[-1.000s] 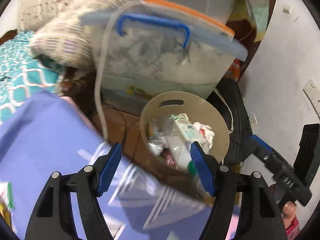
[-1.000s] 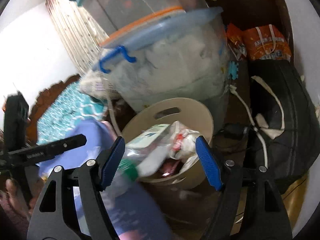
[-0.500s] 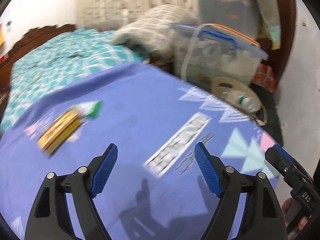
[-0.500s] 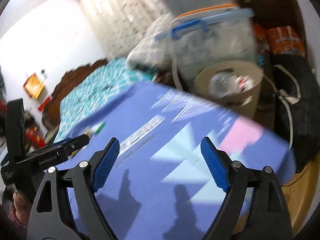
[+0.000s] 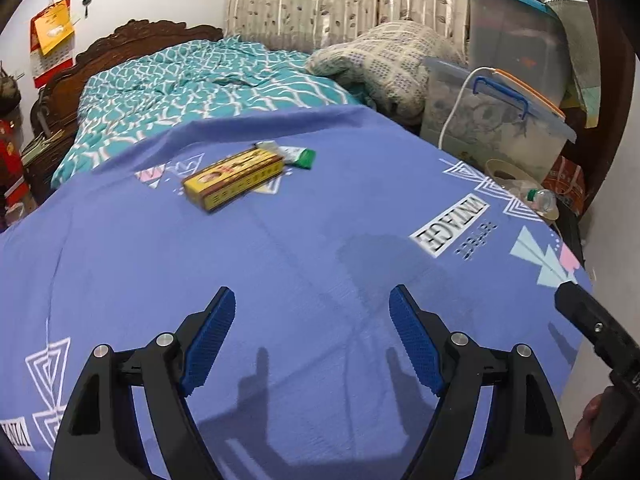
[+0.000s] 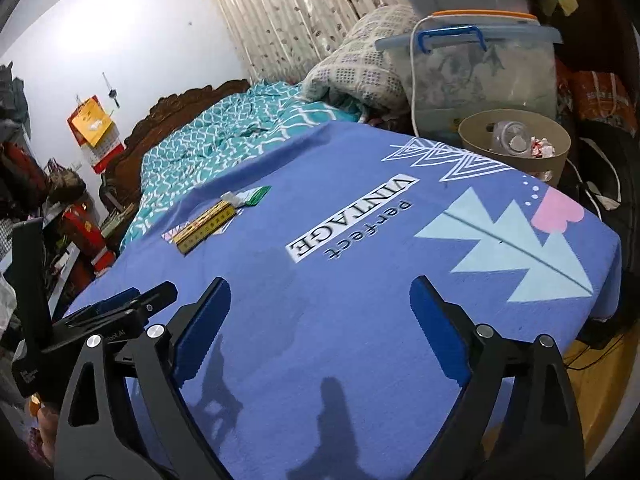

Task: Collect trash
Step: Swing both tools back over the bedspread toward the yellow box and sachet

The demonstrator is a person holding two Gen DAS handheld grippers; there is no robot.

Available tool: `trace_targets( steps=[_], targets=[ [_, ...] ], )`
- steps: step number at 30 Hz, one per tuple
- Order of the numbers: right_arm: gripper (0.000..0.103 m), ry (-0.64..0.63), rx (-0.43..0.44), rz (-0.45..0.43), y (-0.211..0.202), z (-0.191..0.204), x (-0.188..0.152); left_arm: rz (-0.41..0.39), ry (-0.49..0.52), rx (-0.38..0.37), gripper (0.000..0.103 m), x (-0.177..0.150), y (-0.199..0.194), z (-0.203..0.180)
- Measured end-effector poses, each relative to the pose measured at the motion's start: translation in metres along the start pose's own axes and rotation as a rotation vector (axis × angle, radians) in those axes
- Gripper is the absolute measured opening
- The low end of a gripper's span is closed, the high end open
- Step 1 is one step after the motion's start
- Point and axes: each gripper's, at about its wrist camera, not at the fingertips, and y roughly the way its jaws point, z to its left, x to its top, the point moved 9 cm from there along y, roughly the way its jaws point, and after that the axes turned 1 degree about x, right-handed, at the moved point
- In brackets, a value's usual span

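Note:
A yellow box (image 5: 234,180) lies on the purple sheet (image 5: 320,280), with a green and white wrapper (image 5: 298,156) just behind it. Both also show in the right wrist view, the box (image 6: 206,226) and the wrapper (image 6: 250,197). A beige bin (image 6: 516,152) stands beyond the bed's far corner, holding a clear plastic bottle (image 6: 510,138) and crumpled paper; it also shows in the left wrist view (image 5: 516,180). My left gripper (image 5: 312,332) is open and empty, low over the sheet. My right gripper (image 6: 320,328) is open and empty beside it.
A clear storage tub with blue handle (image 6: 480,76) stands behind the bin, with a white cable over it. A teal quilt (image 5: 200,84) and folded blanket (image 5: 384,60) lie further up the bed. A black bag (image 6: 612,184) sits right of the bin.
Both grippers have pulled back from the bin to over the purple sheet. The bottle that was between the right gripper's fingers now lies in the bin. The box and wrapper came into view.

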Motion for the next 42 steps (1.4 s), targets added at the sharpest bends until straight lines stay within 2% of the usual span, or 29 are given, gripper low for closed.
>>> trace_targets(
  steps=[10, 42],
  targets=[
    [0.091, -0.007, -0.006, 0.046, 0.009, 0.008, -0.009, 0.002, -0.025, 0.002, 0.076, -0.012, 0.002, 0.014],
    [0.091, -0.010, 0.020, 0.083, 0.020, 0.014, -0.015, -0.035, -0.010, -0.012, 0.081, -0.011, -0.005, 0.009]
  ],
)
